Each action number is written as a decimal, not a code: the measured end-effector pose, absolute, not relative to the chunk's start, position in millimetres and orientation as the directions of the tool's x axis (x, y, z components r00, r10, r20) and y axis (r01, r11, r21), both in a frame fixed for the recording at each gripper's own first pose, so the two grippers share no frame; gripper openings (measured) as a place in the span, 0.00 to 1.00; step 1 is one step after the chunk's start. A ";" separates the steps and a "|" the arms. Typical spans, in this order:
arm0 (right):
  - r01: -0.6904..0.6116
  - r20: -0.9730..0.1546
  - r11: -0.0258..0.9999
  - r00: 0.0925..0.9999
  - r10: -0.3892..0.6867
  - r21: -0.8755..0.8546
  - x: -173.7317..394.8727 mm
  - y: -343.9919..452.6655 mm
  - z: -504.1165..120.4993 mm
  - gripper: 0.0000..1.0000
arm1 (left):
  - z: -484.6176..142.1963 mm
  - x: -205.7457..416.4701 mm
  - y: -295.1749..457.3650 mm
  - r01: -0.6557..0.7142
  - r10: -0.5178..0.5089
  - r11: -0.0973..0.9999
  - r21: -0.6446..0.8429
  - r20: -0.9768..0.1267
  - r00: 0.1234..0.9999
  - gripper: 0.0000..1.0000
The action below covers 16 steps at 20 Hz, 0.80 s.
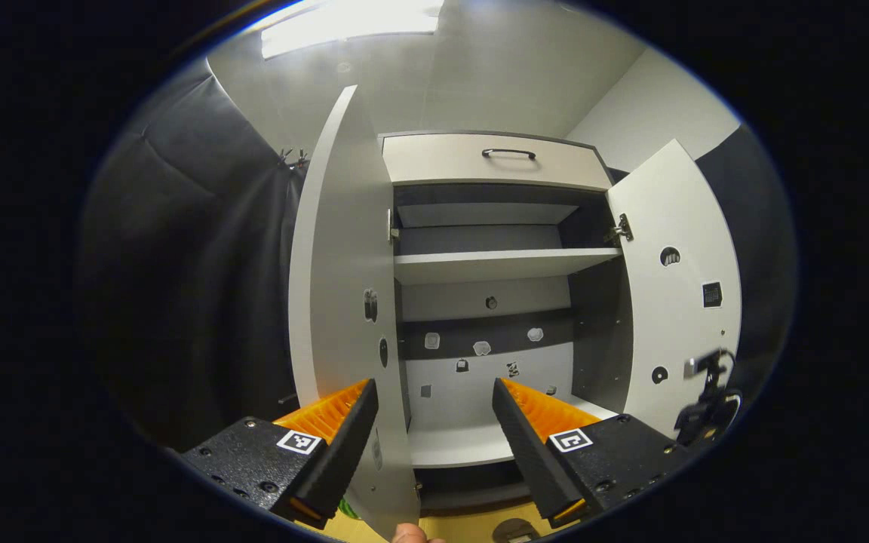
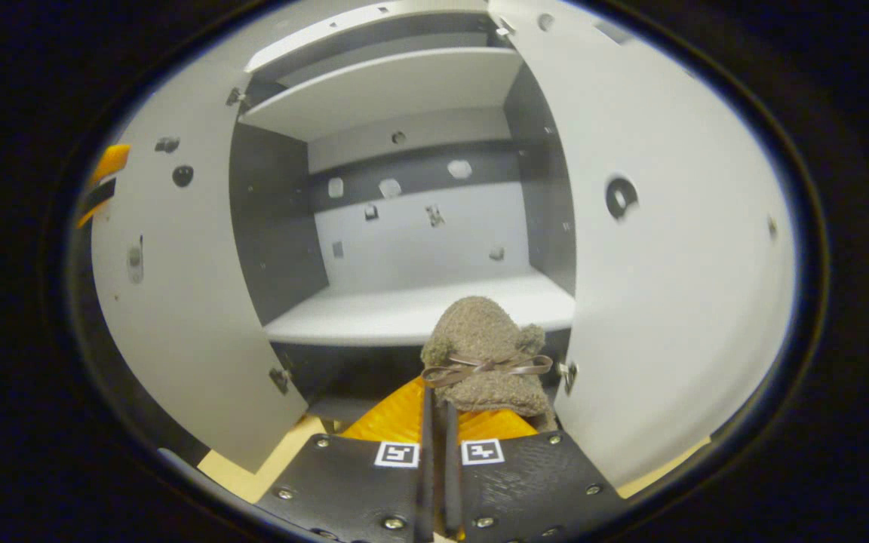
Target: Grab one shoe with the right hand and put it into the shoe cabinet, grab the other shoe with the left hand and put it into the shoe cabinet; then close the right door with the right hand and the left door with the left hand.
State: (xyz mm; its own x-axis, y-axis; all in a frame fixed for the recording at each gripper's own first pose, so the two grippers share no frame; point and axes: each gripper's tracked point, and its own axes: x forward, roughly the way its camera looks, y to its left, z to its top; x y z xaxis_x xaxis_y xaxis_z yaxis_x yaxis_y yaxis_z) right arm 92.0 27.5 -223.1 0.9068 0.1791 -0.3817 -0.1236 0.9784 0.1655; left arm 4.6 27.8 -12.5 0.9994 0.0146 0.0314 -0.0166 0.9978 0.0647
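Note:
A fuzzy grey-brown shoe (image 2: 489,343) with a ribbon bow sticks up from my right gripper (image 2: 438,403), which is shut on it in the right gripper view. It hangs just in front of the shoe cabinet's white bottom shelf (image 2: 374,317). Both doors stand open: the left door (image 2: 178,302) and the right door (image 2: 676,256). In the left gripper view my left gripper (image 1: 434,388) is open with nothing between its fingers, facing the cabinet's lower compartment (image 1: 480,369). Its left finger is close to the left door (image 1: 340,286); the right door (image 1: 680,294) is swung wide.
A middle shelf (image 1: 502,264) and a top drawer with a dark handle (image 1: 508,153) sit above the lower compartment. The other gripper (image 1: 710,411) shows by the right door's lower edge. Black cloth (image 1: 193,286) hangs left of the cabinet. A yellowish floor (image 2: 284,460) lies below.

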 end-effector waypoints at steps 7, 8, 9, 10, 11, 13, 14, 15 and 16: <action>-0.150 -0.299 0.988 0.942 0.155 0.040 221.3 32.4 -163.6 0.06 | -9.7 2.5 28.0 0.005 -0.006 0.999 0.034 0.048 0.999 0.94; -0.147 -0.312 0.989 0.939 0.148 0.025 234.9 33.4 -167.9 0.06 | -8.9 2.7 28.0 0.007 -0.009 0.999 0.031 0.050 0.999 0.94; -0.149 -0.323 0.989 0.935 0.147 0.016 247.9 34.8 -172.2 0.06 | -9.0 2.3 28.1 0.009 -0.010 1.000 0.029 0.052 0.999 0.94; -0.149 -0.338 0.989 0.930 0.144 0.012 261.1 36.1 -179.6 0.06 | -8.6 1.5 28.5 0.010 -0.012 1.000 0.025 0.056 0.998 0.93; -0.145 -0.353 0.989 0.925 0.140 0.014 271.9 37.1 -187.8 0.11 | -8.1 2.2 28.6 0.010 -0.011 1.000 0.022 0.062 0.998 0.93; -0.130 -0.386 0.991 0.914 0.125 0.012 290.7 36.6 -207.8 0.06 | -7.8 2.3 28.7 0.009 -0.010 1.000 0.020 0.067 0.998 0.93; -0.124 -0.404 0.992 0.908 0.114 0.002 297.9 34.2 -218.5 0.06 | -8.8 2.9 28.5 0.013 -0.015 1.000 0.020 0.064 0.998 0.93; -0.118 -0.423 0.993 0.900 0.102 -0.011 304.2 31.5 -229.4 0.06 | -10.0 3.3 27.8 0.017 -0.019 1.000 0.020 0.062 0.998 0.93; -0.114 -0.437 0.993 0.895 0.093 -0.022 310.8 29.6 -241.3 0.06 | -10.2 3.4 29.2 0.014 -0.015 1.000 0.020 0.060 0.998 0.94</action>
